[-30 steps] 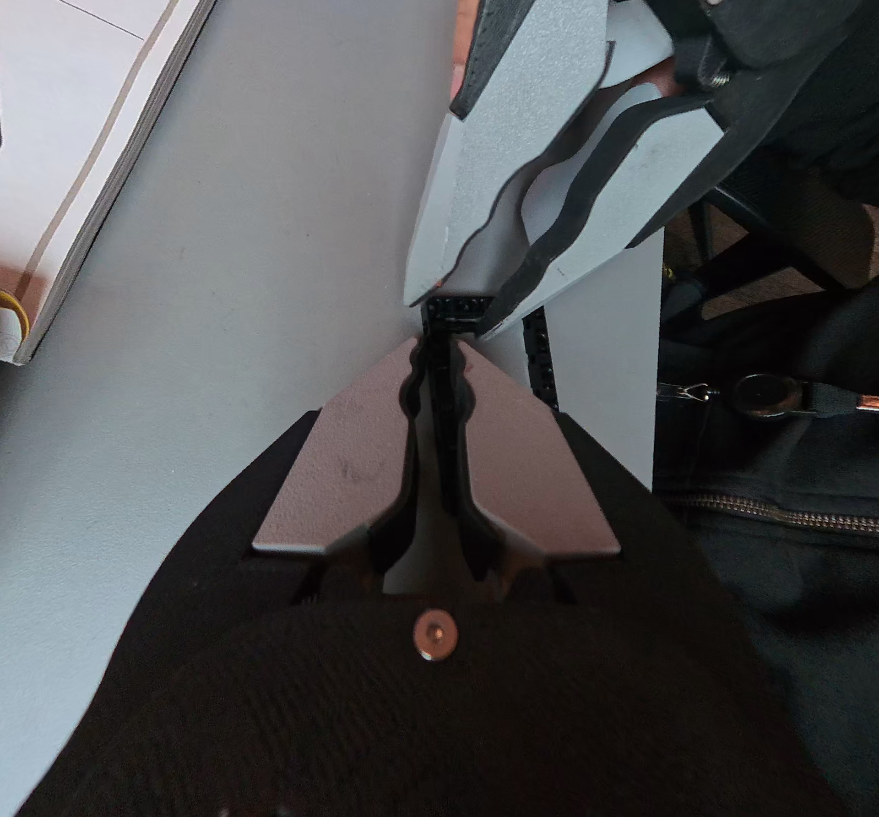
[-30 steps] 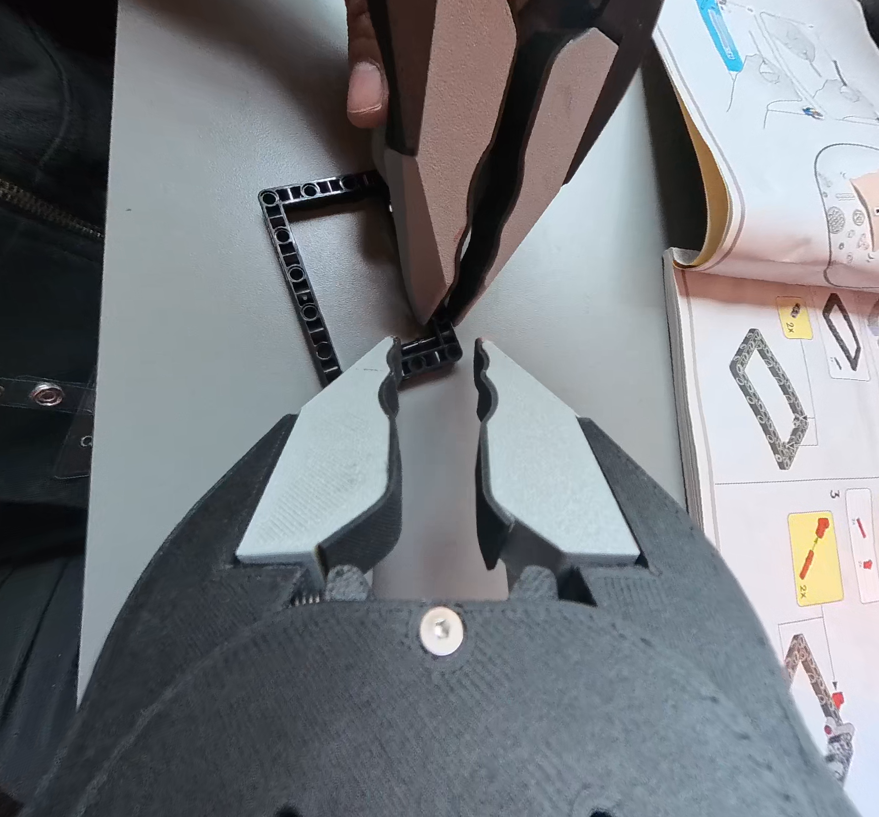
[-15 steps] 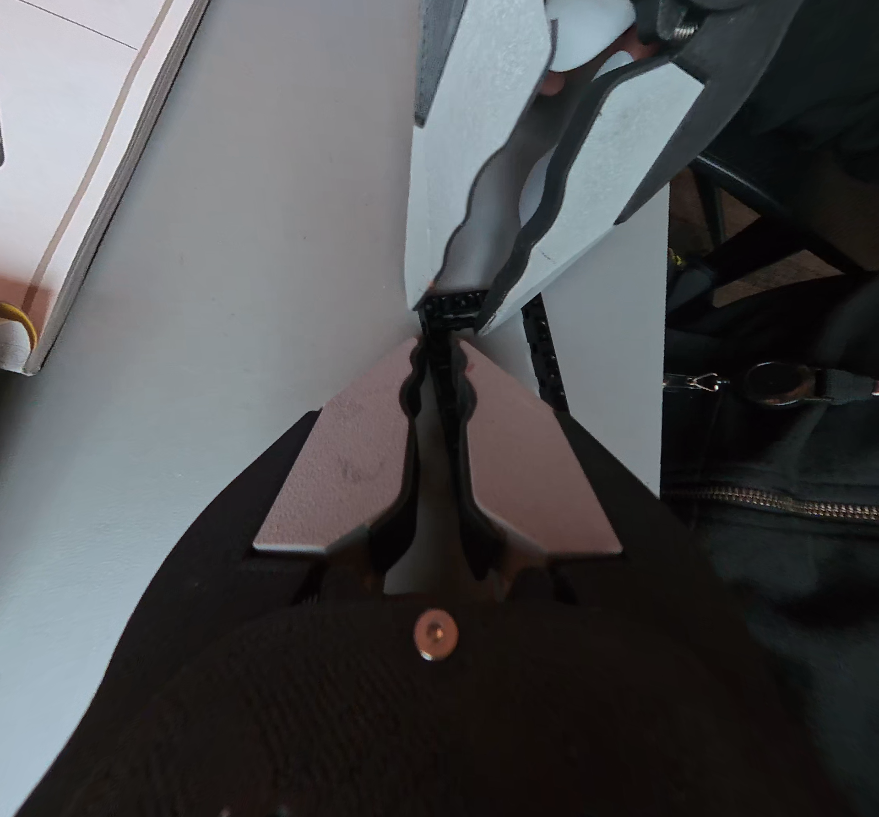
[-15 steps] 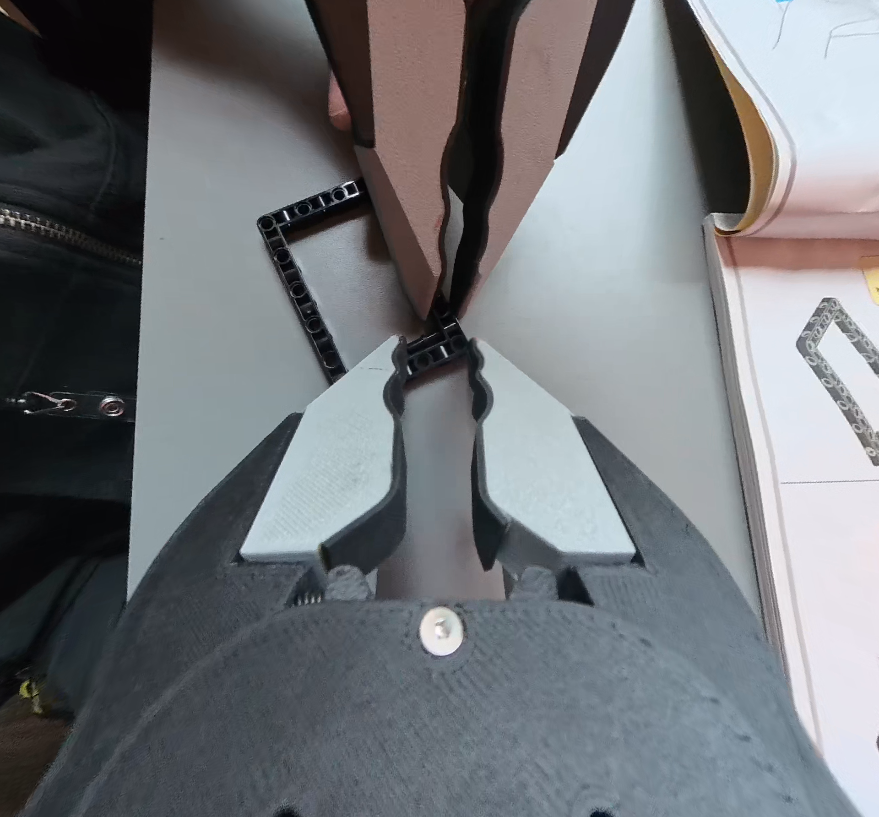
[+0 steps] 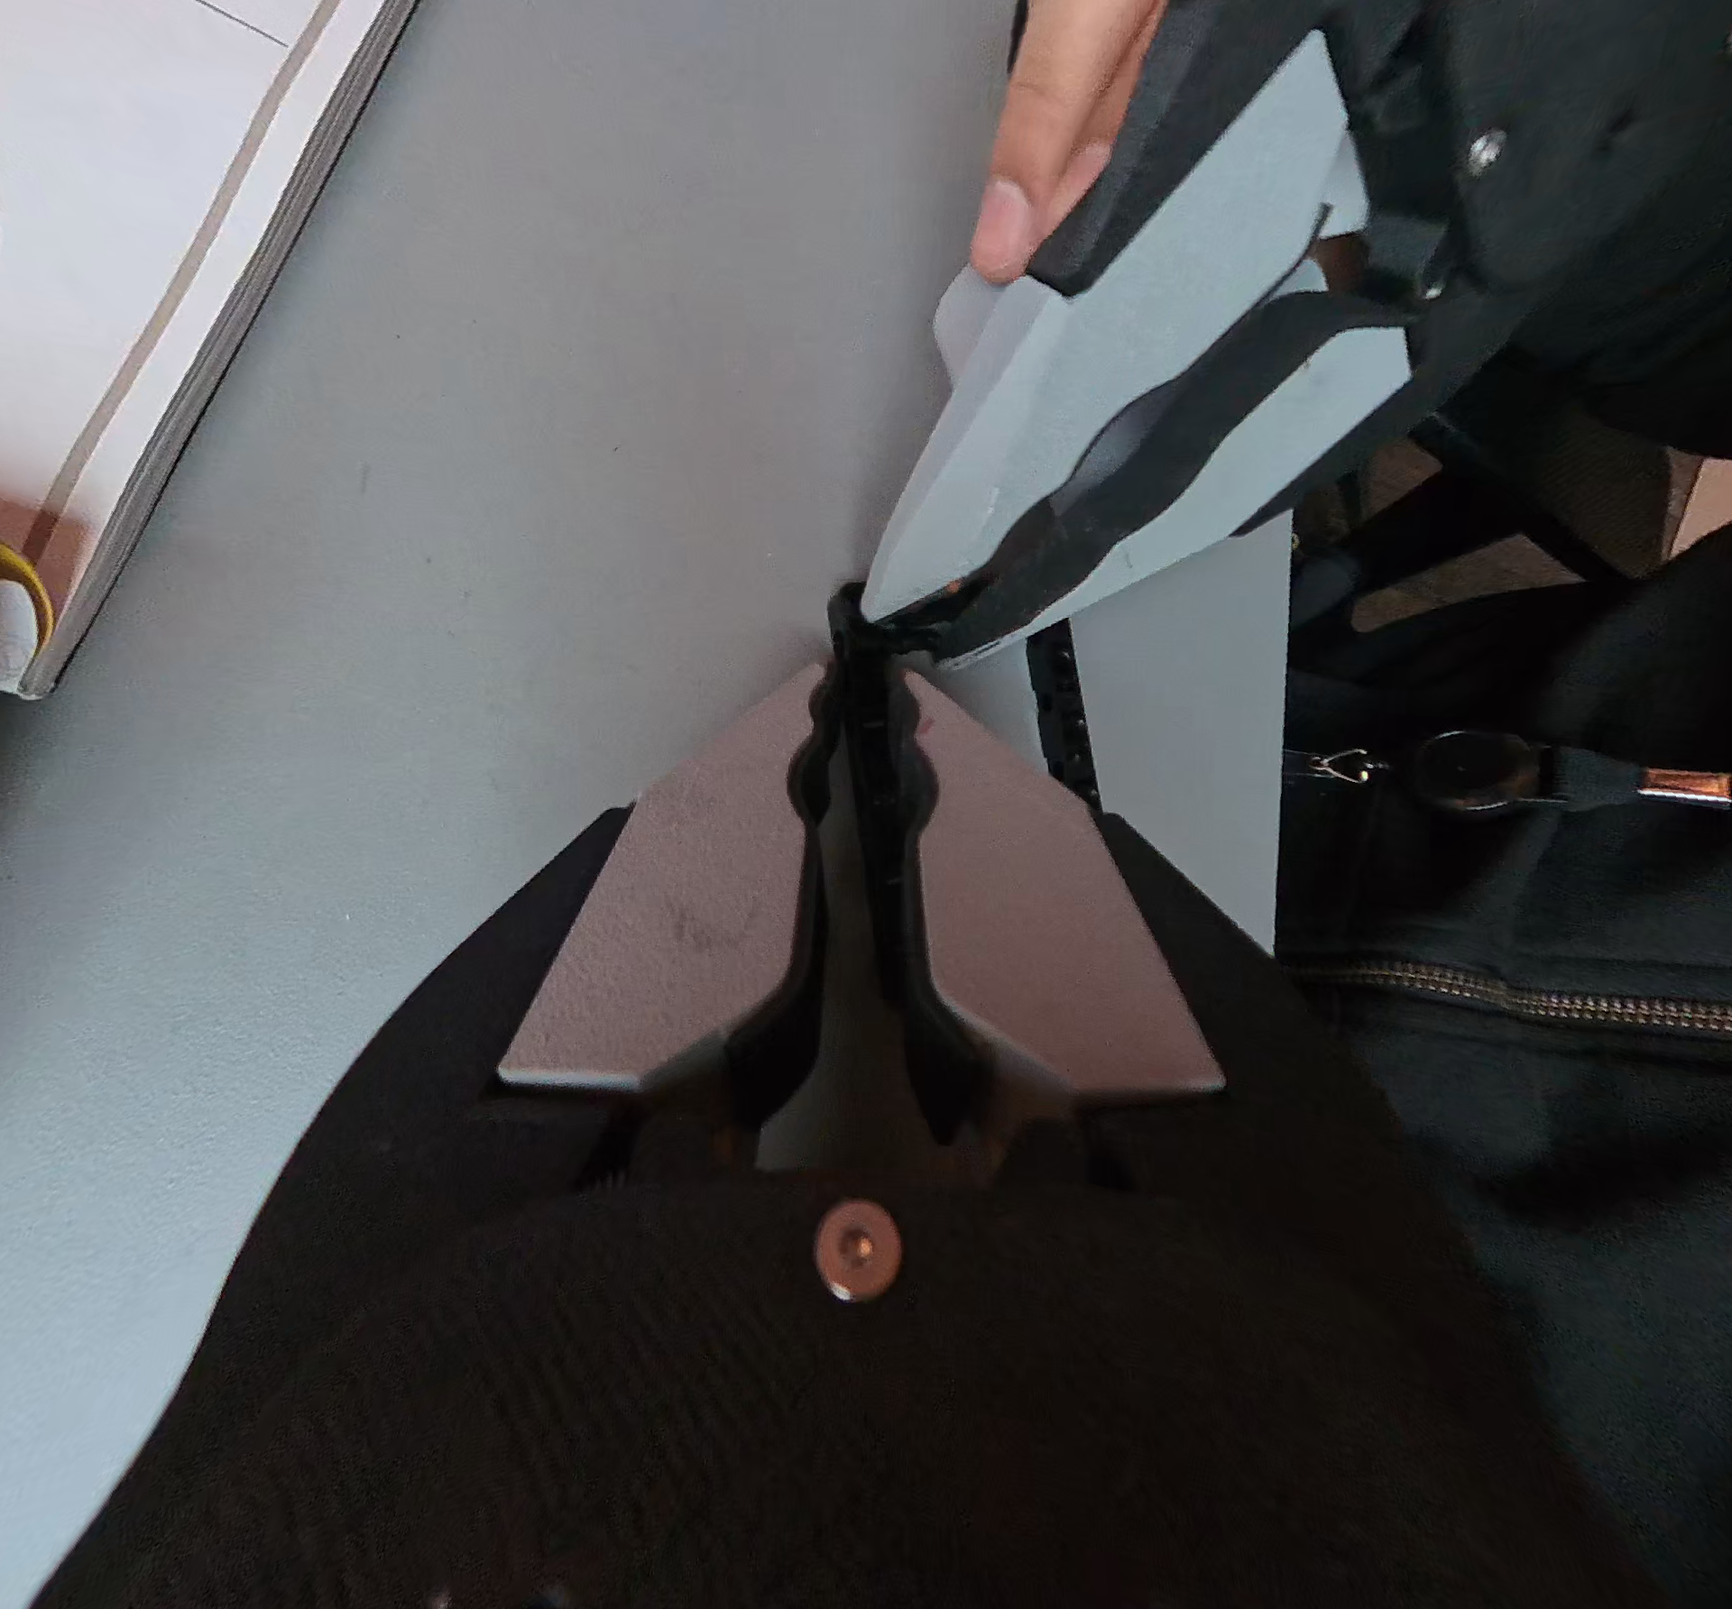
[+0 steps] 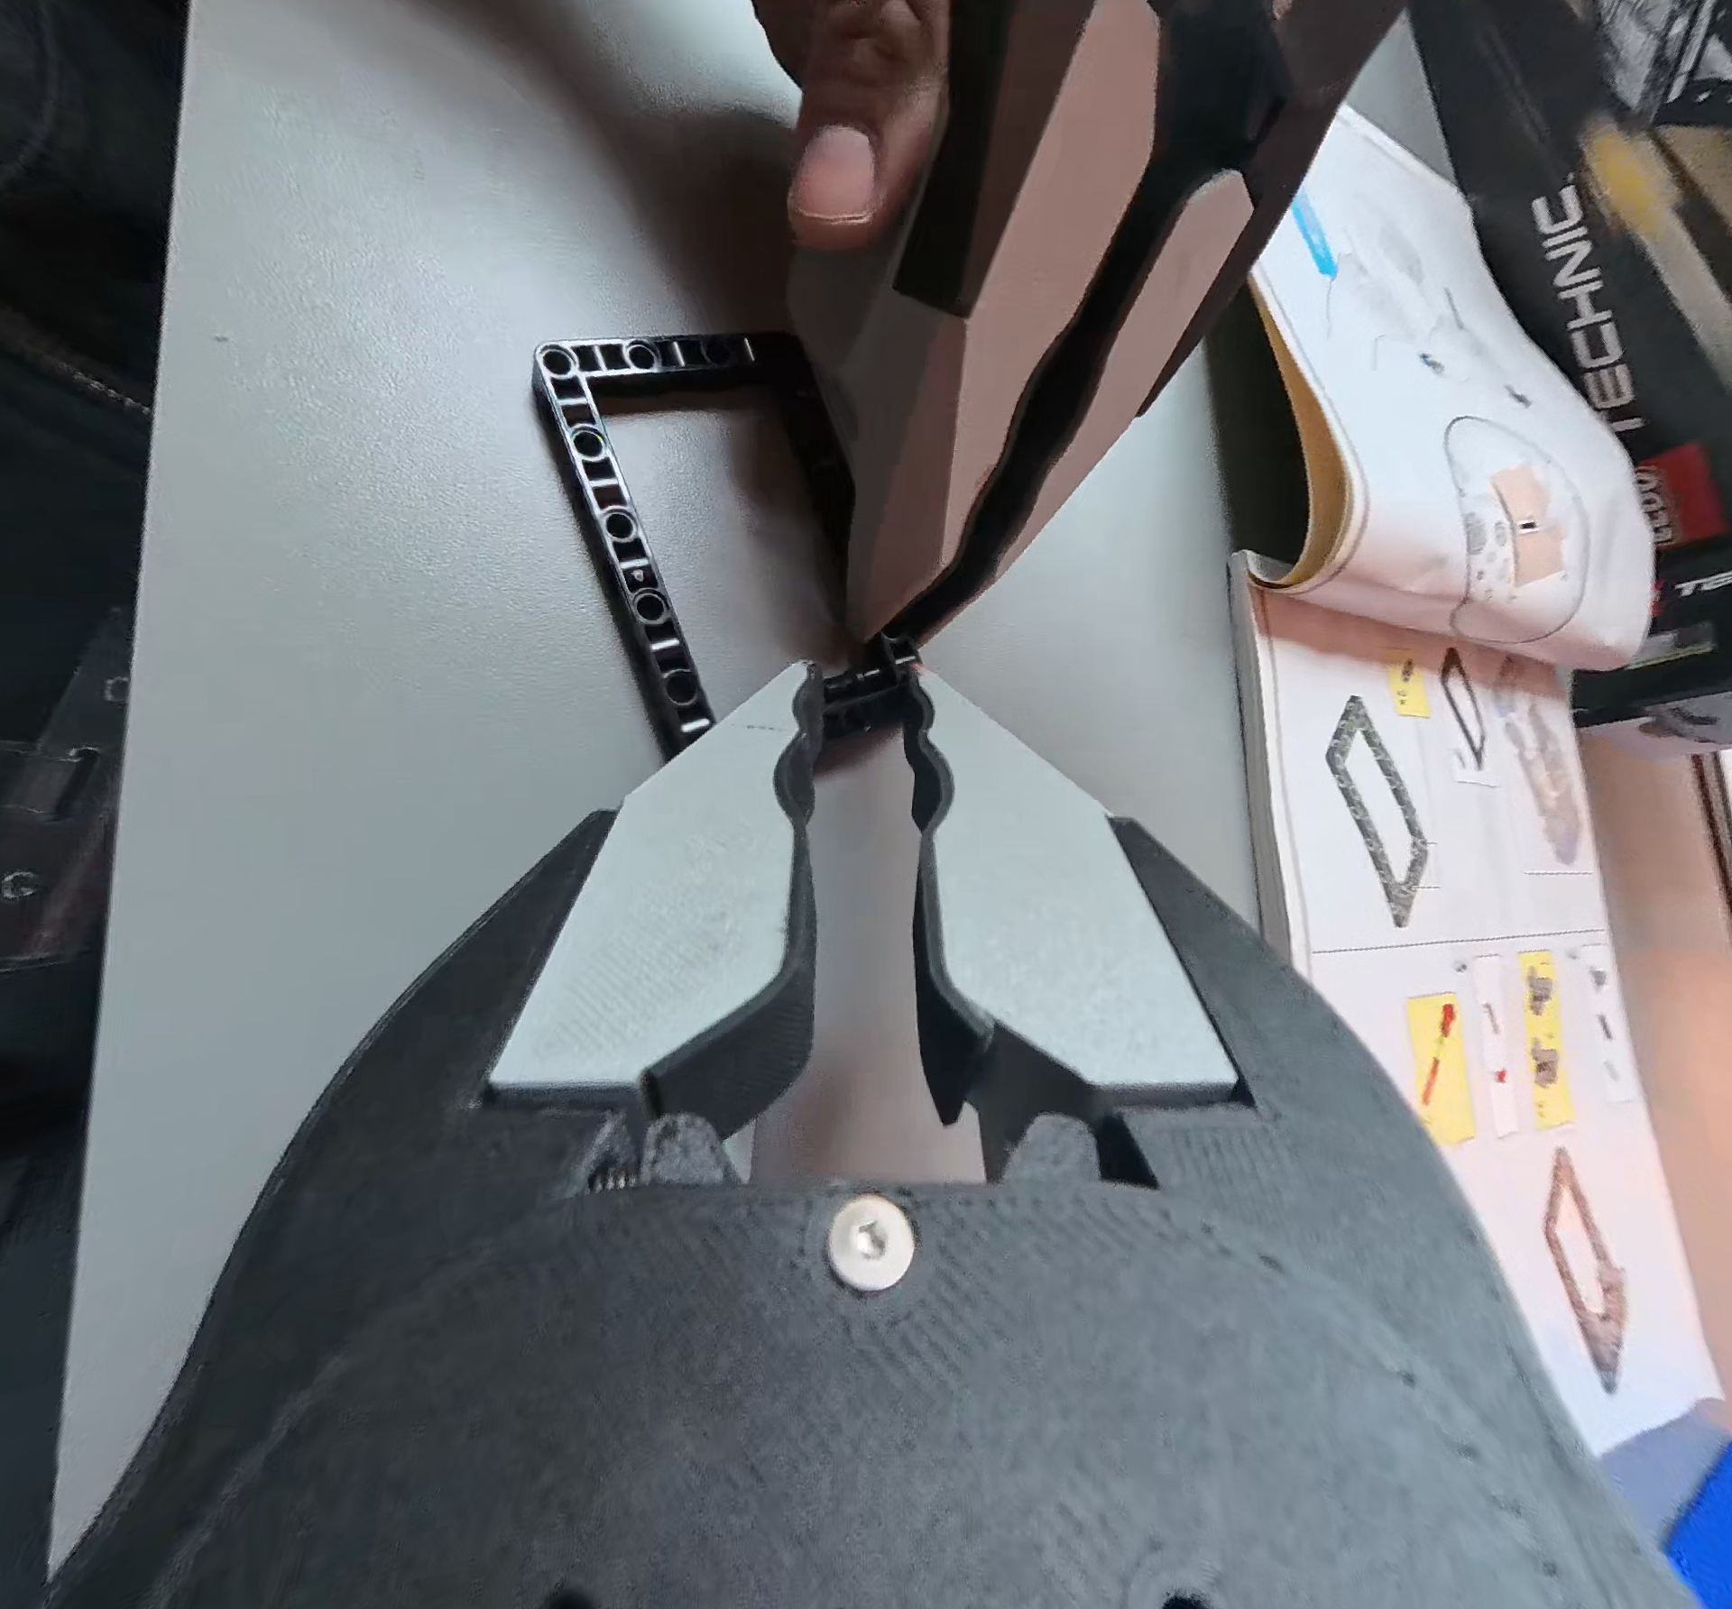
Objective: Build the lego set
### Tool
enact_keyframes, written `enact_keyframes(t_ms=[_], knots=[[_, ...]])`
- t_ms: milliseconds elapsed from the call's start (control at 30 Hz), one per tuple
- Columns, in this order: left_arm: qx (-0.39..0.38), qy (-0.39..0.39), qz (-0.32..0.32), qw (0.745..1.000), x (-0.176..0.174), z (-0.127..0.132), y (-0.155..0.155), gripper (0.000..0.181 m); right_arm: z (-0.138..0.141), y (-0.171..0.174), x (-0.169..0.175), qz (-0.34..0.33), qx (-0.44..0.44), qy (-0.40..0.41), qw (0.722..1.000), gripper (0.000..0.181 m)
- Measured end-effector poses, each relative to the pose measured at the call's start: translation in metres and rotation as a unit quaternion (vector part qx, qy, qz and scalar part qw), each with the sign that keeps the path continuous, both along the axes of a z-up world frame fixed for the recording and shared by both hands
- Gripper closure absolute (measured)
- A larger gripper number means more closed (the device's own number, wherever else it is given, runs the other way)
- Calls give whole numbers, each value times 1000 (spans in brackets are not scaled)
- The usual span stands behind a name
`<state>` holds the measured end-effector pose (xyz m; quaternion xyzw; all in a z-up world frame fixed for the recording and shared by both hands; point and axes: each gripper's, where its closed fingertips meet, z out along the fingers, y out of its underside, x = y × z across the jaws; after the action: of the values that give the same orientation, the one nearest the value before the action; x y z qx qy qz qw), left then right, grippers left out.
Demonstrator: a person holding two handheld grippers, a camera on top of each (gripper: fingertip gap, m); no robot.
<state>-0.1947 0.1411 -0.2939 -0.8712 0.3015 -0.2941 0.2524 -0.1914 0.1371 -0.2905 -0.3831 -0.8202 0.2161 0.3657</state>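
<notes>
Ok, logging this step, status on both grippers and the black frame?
Left gripper shut on black frame. Right gripper shut on its near corner. Frame low over grey table. Nothing in the way.

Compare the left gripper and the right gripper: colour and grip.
The left gripper has brownish finger faces; the right gripper has light grey ones. The left is shut narrowly on the black lego frame, the right pinches it across a wider gap. Both have black wavy pads and meet at one corner.

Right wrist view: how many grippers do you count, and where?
2. The right gripper is at the bottom, the left gripper enters from the top; their tips meet on the black frame. None seem hidden.
</notes>
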Motion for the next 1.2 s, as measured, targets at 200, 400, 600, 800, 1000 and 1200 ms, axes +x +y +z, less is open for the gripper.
enact_keyframes(t_ms=[200, 400, 600, 800, 1000, 1200], knots=[[-5, -2, -2, 1000, 0, 0, 0, 173, 1, 0, -1, -8, 5, 21, 1000, 165], [-5, 2, -7, 1000, 0, 0, 0, 173, 2, 5, -2, -18, -41, 13, 999, 157], [-20, -14, -27, 999, 6, 0, -8, 174, 16, 15, -2, -38, -46, 54, 997, 181], [-19, -26, 0, 999, 4, 1, 0, 174, 5, 23, -3, -63, -31, 29, 997, 181], [-8, -17, 0, 1000, 4, 1, 1, 174, 8, 32, -3, -84, -39, 36, 995, 175], [6, 1, 13, 1000, -1, 1, 2, 174, 24, 42, 2, -112, -94, 74, 986, 172]])
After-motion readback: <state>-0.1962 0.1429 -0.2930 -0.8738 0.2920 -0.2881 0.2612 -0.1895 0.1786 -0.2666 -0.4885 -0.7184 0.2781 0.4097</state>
